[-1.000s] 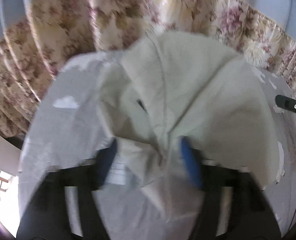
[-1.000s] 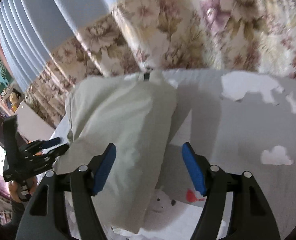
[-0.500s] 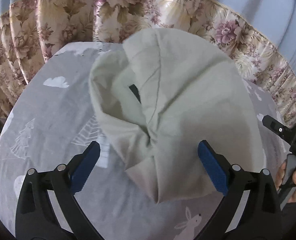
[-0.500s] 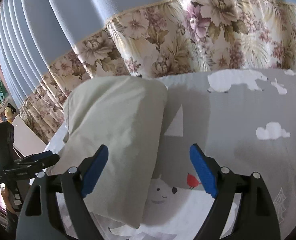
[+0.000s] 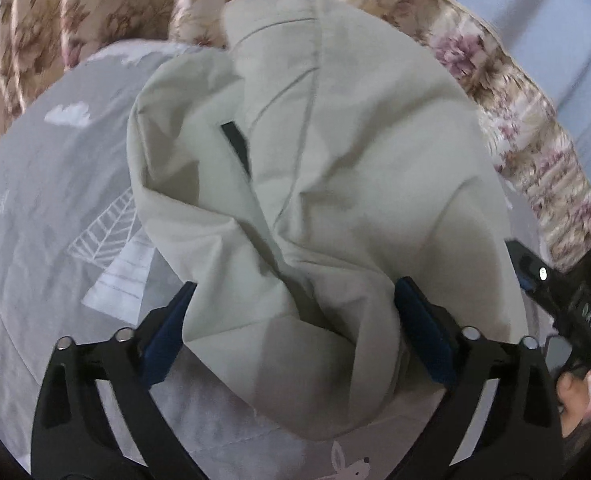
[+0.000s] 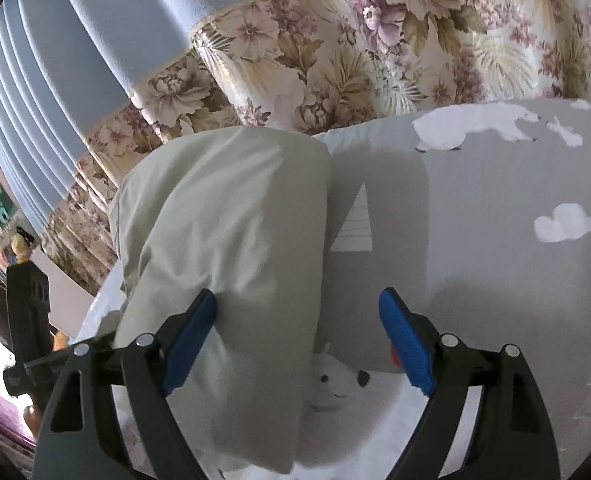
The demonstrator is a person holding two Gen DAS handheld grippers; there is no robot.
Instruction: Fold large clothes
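A pale cream garment (image 5: 335, 184) lies bunched and partly folded on a grey printed bedsheet (image 5: 55, 208); a dark tag shows inside it. My left gripper (image 5: 295, 320) is open, its blue pads on either side of the garment's near edge. In the right wrist view the same garment (image 6: 231, 240) is a smooth folded bundle. My right gripper (image 6: 299, 336) is open, with its left finger (image 6: 187, 344) over the garment's near part and its right finger over the sheet. Neither gripper holds anything.
Floral curtains (image 6: 375, 60) with blue drapes above hang behind the bed. The sheet (image 6: 495, 240) has white bears, clouds and trees. The other gripper and a hand show at the right edge of the left wrist view (image 5: 567, 304) and the left edge of the right wrist view (image 6: 27, 320).
The left gripper let go of the garment a second ago, opened wide, and has since moved in closer around its near edge. The right gripper stayed open and shifted slightly.
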